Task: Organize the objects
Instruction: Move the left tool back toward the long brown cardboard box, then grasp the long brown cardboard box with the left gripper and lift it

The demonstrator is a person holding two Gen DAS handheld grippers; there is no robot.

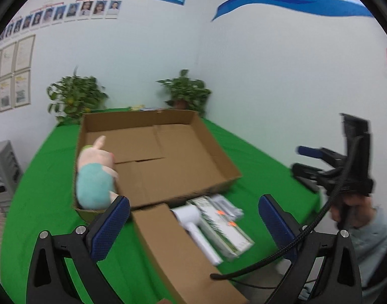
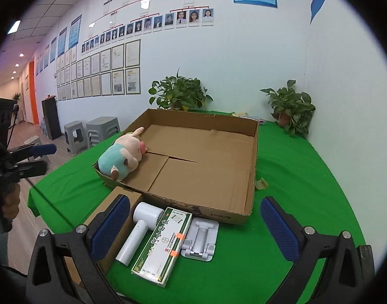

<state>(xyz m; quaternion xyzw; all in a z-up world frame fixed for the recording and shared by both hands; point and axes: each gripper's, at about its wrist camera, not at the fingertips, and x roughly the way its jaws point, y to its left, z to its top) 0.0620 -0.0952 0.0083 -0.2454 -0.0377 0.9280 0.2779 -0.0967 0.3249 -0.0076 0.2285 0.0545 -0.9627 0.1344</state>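
A shallow open cardboard box (image 2: 254,157) (image 1: 213,149) sits on the green table. A pig plush toy (image 2: 122,155) (image 1: 96,174) in a teal shirt lies in its near-left corner. In front of the box lie a white hair dryer (image 2: 137,230) (image 1: 193,225), a green and white carton (image 2: 163,243) (image 1: 223,230) and a grey folding stand (image 2: 199,238). My right gripper (image 2: 196,230) is open above these three items. My left gripper (image 1: 193,228) is open and empty, near the box's front edge. Each gripper shows at the side of the other's view.
A smaller closed cardboard box (image 1: 178,253) (image 2: 109,217) lies left of the hair dryer. Two potted plants (image 2: 179,93) (image 2: 290,106) stand at the table's back. Grey stools (image 2: 92,131) stand beyond the table's left edge. Walls border the back and right.
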